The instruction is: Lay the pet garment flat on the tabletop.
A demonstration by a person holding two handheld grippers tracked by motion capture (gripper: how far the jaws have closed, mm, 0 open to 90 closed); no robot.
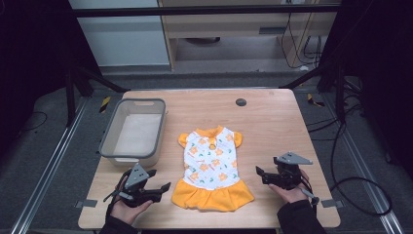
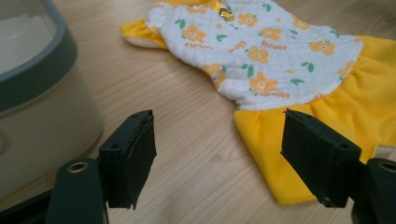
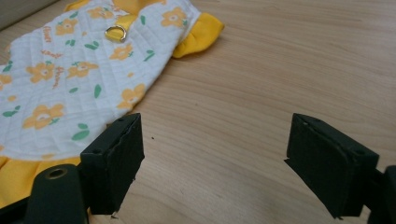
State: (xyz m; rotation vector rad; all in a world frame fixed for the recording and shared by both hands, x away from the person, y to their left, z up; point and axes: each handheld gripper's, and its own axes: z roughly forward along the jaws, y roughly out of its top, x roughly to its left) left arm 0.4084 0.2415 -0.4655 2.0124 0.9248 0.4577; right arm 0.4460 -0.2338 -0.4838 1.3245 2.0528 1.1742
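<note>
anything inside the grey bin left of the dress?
The grey-rimmed plastic bin looks empty in the high view: its pale floor shows with nothing on it. The strip of floor just behind its near wall is covered by that wall.
</note>
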